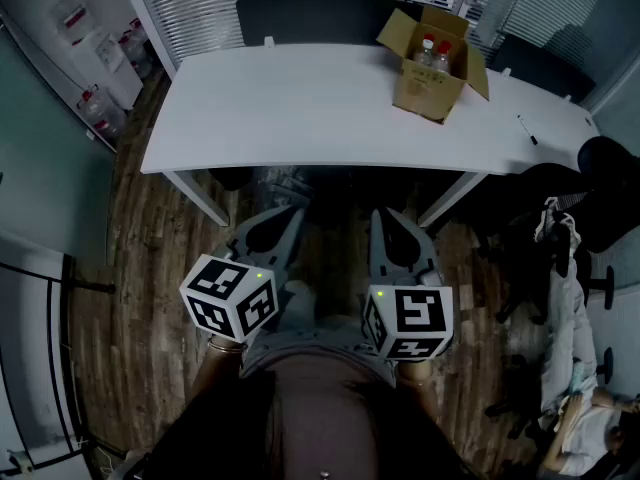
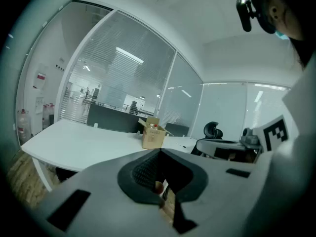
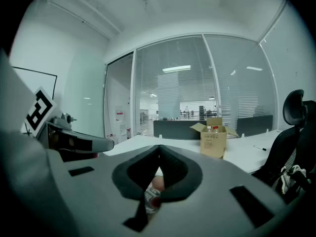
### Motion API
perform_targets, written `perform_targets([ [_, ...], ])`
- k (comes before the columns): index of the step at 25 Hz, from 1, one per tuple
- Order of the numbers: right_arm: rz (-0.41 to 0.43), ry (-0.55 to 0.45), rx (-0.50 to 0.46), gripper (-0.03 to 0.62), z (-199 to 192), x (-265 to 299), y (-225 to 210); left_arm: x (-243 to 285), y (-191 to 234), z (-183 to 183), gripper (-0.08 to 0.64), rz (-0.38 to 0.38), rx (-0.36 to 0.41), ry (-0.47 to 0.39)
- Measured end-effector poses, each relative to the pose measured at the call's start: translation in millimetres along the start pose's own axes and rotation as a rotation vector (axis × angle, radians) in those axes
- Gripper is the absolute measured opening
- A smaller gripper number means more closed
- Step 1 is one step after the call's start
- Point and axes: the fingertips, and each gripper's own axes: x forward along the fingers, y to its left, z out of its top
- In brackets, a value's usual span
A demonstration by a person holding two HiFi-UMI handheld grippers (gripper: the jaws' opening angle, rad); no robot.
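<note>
Bottles [image 1: 433,53] were hidden below shoulders by walls of cardboard box [image 1: 425,90], box print was too small to read, small dark item [image 1: 527,131] on table [image 1: 300,108] was unidentifiable, chair [image 1: 612,190] was cut by right edge.

You held the left gripper [image 1: 283,218] and the right gripper [image 1: 388,220] low before your torso, side by side, both aimed forward. Each pair of jaws was pressed together at the tips with nothing between. The left marker cube [image 1: 230,296] and right marker cube [image 1: 408,320] sat nearest your body.
</note>
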Motion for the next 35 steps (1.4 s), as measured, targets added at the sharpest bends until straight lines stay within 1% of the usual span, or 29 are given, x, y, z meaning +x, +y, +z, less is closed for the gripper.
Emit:
perform_targets([
  [5, 0.018, 0.003, 0.011, 0.023, -3.6, -5.5, -5.6, 3.3, -11.6, -6.5, 0.005, -0.012, -0.003, 0.005],
  [8, 0.031, 0.023, 0.015, 0.023, -7.7, -6.4, -9.0, 5.8, -16.7, -8.1, 0.006, -0.012, 0.001, 0.012],
  [13, 0.045, 0.043, 0.036, 0.023, -13.6, -2.8, -15.7, 12.0, -16.5, -7.3, 0.005, -0.006, 0.009, 0.015],
  [17, 0.043, 0.046, 0.061, 0.023, -12.9, 5.9, -27.6, 25.0, -14.9, -2.1, 0.006, -0.021, 0.009, 0.007],
  [26, 0.003, 0.068, 0.087, 0.023, -10.9, 45.8, -61.5, 76.9, -1.0, 8.4, 0.006, -0.05, 0.012, 0.033],
  [35, -0.032, 0.102, 0.104, 0.023, -4.3, 108.3, -103.5, 149.3, 30.4, 26.9, 0.006, -0.074, -0.008, 0.074],
])
